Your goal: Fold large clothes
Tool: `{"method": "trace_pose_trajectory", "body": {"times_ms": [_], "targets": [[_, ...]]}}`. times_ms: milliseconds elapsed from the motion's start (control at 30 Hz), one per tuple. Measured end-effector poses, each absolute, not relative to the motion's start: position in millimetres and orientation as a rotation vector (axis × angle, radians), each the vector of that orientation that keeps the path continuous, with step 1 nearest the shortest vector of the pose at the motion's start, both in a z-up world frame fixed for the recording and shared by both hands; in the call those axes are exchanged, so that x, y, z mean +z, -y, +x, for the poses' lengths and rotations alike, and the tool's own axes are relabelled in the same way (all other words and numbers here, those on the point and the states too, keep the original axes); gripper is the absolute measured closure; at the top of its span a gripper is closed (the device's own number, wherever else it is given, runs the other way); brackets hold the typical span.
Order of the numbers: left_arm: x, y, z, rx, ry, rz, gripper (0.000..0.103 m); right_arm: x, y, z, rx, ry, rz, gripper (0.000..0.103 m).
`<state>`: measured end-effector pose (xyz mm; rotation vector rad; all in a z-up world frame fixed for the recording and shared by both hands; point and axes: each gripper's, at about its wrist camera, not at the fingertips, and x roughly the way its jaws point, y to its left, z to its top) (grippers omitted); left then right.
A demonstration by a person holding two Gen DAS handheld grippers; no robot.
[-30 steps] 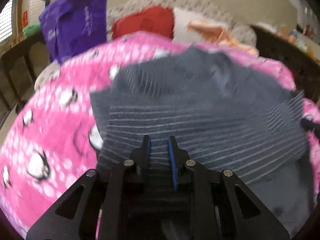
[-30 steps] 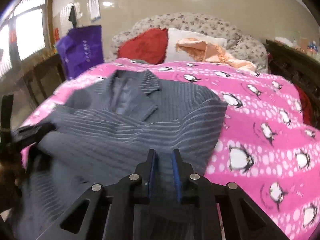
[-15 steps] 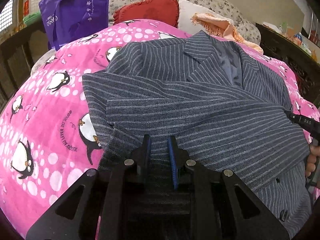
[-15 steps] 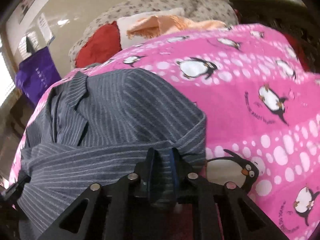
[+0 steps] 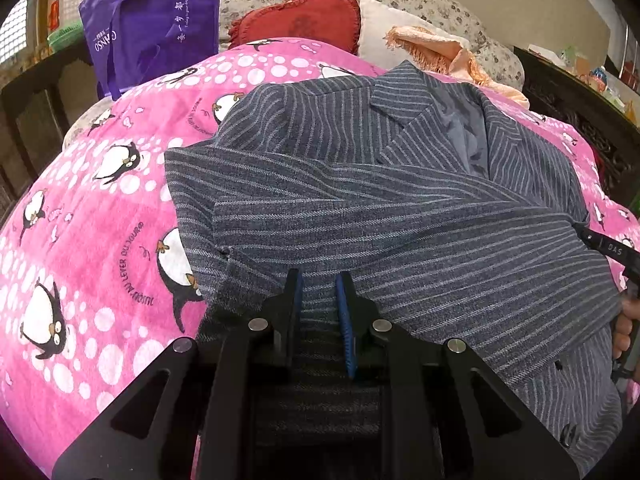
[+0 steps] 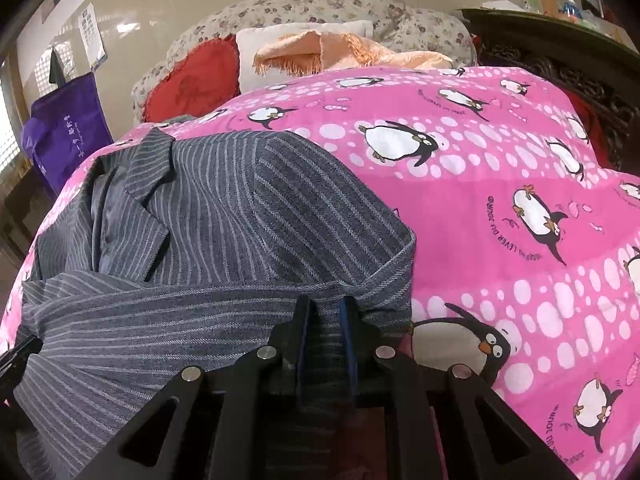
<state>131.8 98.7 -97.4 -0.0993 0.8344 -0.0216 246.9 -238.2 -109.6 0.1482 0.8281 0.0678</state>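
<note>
Left gripper: left gripper (image 5: 318, 292) is clenched on a fold of the gray striped jacket (image 5: 400, 208), cloth pinched between its two fingers at the near edge.
Right gripper: right gripper (image 6: 325, 316) is likewise clamped on the jacket's near hem, striped cloth filling the narrow gap between its fingers; its black body also pokes in at the right edge of the left wrist view, with part of a hand (image 5: 624, 332) beside it.
Grippers counted: two, both gripping the same garment.
Jacket: one, lying on the pink blanket (image 5: 92, 240), collar and lapels toward the pillows, both sleeves folded across the front, one over the other.
Jacket buttons: two dark ones show near the lower right corner in the left wrist view.
Blanket: one, pink with white dots and penguins, spread over the bed and showing on both sides of the jacket.
Purple bag: one (image 5: 156, 20), with white lettering, hanging past the far left corner of the bed.
Red cushion: one (image 5: 300, 20), frilled at the edge, at the head of the bed.
White pillow: one (image 6: 272, 52), just right of the red cushion.
Orange cloth: one (image 6: 340, 54), fringed, draped over the white pillow.
Flowered bedding: one bundle (image 6: 320, 4) piled behind the cushions.
Dark wooden furniture: one carved piece (image 6: 560, 64) along the right side of the bed, small things on top too blurred to count.
</note>
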Motion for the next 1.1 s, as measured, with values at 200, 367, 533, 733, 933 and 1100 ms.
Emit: {"method": "trace_pose_trajectory", "body": {"times_ms": [200, 367, 533, 733, 933, 1100], "targets": [[-97, -98, 131, -0.014, -0.835, -0.096, 0.086, -67, 244, 221, 0.110, -0.777, 0.174, 0.089], [-96, -98, 131, -0.015, -0.835, -0.099, 0.086, -29, 227, 169, 0.197, -0.702, 0.126, 0.089], [-96, -97, 131, -0.016, -0.834, -0.101, 0.086, -68, 203, 149, 0.213, -0.794, 0.029, 0.089], [-95, -96, 131, -0.017, -0.834, -0.103, 0.086, -99, 209, 147, 0.208, -0.826, 0.061, 0.088], [-95, -96, 131, -0.015, -0.834, -0.102, 0.086, -100, 208, 148, 0.202, -0.822, 0.052, 0.088], [-95, -96, 131, -0.015, -0.834, -0.102, 0.086, -101, 206, 149, 0.195, -0.820, 0.041, 0.088]]}}
